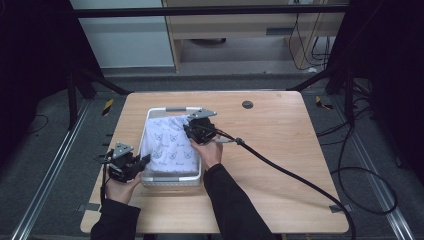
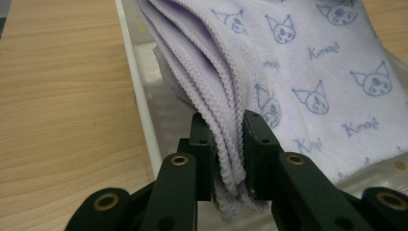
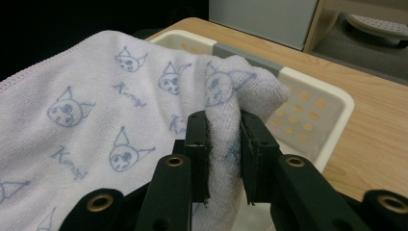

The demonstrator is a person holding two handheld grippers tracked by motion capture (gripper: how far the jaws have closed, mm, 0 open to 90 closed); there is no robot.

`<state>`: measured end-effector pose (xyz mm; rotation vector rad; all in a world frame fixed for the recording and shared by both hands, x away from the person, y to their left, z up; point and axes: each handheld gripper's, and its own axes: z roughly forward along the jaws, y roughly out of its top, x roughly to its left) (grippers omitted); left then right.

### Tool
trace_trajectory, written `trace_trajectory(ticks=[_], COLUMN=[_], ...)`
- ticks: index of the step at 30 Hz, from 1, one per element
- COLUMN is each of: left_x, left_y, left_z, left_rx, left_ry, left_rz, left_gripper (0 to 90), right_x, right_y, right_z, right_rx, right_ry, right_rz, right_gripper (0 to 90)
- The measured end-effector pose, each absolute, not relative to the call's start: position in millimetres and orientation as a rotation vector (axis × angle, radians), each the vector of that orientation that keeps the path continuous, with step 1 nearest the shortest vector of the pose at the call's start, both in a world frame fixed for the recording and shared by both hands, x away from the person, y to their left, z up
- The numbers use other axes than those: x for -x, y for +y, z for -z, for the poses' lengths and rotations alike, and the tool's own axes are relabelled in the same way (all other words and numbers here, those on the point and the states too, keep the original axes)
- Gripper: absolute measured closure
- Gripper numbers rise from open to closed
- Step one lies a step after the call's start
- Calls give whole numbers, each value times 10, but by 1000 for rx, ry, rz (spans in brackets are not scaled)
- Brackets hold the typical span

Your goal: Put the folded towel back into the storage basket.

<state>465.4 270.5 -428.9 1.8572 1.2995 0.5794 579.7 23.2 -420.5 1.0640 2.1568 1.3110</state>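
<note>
A folded pale lilac towel printed with small cat faces lies in a white plastic basket on the wooden table. My left gripper is at the basket's near left corner, shut on the towel's stacked folded edges. At the towel's far right corner my right gripper is shut on a bunched fold of the towel, a little above the basket. The towel stretches between both grips, and the basket's perforated wall sits just behind the right jaws.
The basket has a grey handle at its far rim. A round dark grommet sits in the table top at the back. The right gripper's black cable runs across the table to the right front. Bare wood lies left of the basket.
</note>
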Motion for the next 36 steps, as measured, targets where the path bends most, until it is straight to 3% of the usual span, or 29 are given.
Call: trace_trajectory(ticks=[11, 13, 18, 26, 36], left_x=[-4685, -4697, -4651, -4571, -4499], left_y=[2682, 2684, 2750, 2730, 2731], left_z=[4334, 4346, 4284, 4186, 4116], left_rx=[-1869, -1874, -1816, -1784, -1761], left_ry=[1318, 1334, 1341, 1272, 1178], left_rz=[-587, -589, -620, -634, -621], left_gripper=[746, 665, 565, 542, 453], right_x=[-5820, -5822, -5845, -5743, -5488], right_y=[236, 242, 205, -25, -493], right_z=[4282, 4302, 4329, 4188, 3988], right_rx=[-1063, -1066, -1043, -1024, -1046], right_ry=[2165, 2168, 2182, 2115, 2064], right_rz=[-1283, -1267, -1207, -1250, -1319], right_gripper=[746, 717, 498, 382, 231])
